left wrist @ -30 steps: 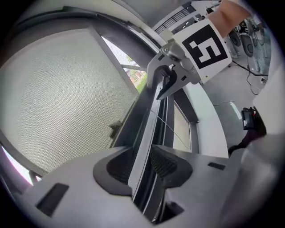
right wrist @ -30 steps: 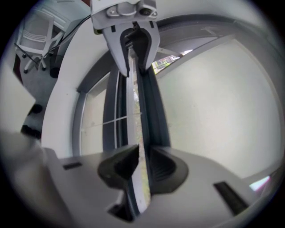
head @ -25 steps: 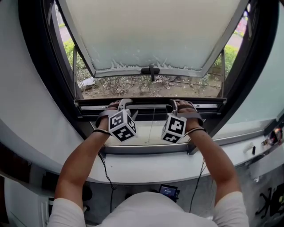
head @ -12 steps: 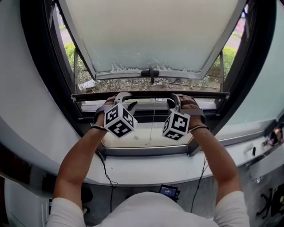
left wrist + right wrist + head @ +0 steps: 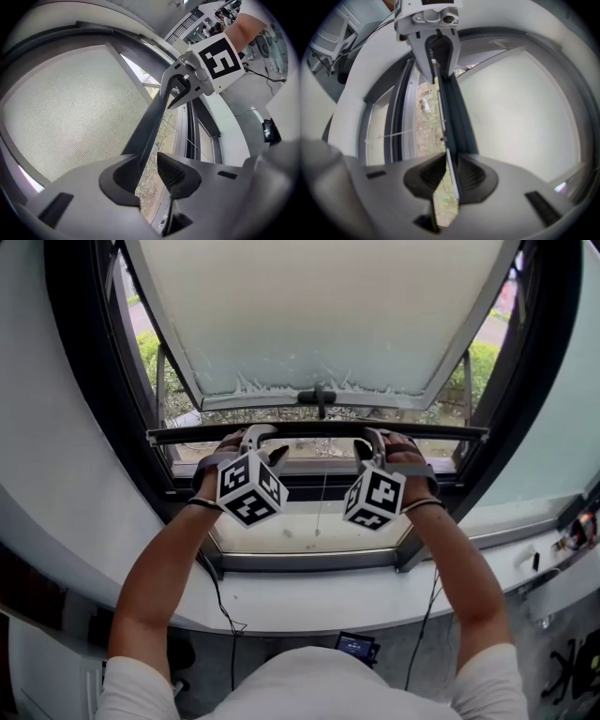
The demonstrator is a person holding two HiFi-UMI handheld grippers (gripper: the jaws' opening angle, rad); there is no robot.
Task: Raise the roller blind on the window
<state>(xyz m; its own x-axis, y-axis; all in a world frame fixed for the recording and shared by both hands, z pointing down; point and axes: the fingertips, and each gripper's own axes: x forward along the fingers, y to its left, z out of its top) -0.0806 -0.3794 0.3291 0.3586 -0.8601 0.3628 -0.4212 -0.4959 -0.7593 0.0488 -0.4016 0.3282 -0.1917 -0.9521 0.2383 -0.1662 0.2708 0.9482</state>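
Note:
The roller blind's dark bottom bar (image 5: pixel 319 430) runs level across the window opening. My left gripper (image 5: pixel 255 435) is at the bar's left part and my right gripper (image 5: pixel 375 437) at its right part. In the left gripper view the bar (image 5: pixel 150 117) lies against one jaw of the left gripper (image 5: pixel 149 164). Its jaws have just been closing, and a gap still shows at the other pad. In the right gripper view my right gripper (image 5: pixel 446 166) is shut on the bar's thin edge (image 5: pixel 454 122). A thin cord (image 5: pixel 322 493) hangs from the bar.
Beyond the bar a frosted pane (image 5: pixel 319 315) is tilted outward, with a dark handle (image 5: pixel 319 395) at its lower edge. The white sill (image 5: pixel 309 592) lies below my arms. The dark window frame (image 5: pixel 84 409) closes in on both sides. Cables hang under the sill.
Both grippers have risen together with the bar between their jaws. The bar now stands higher in the window opening, closer to the frosted pane's handle.

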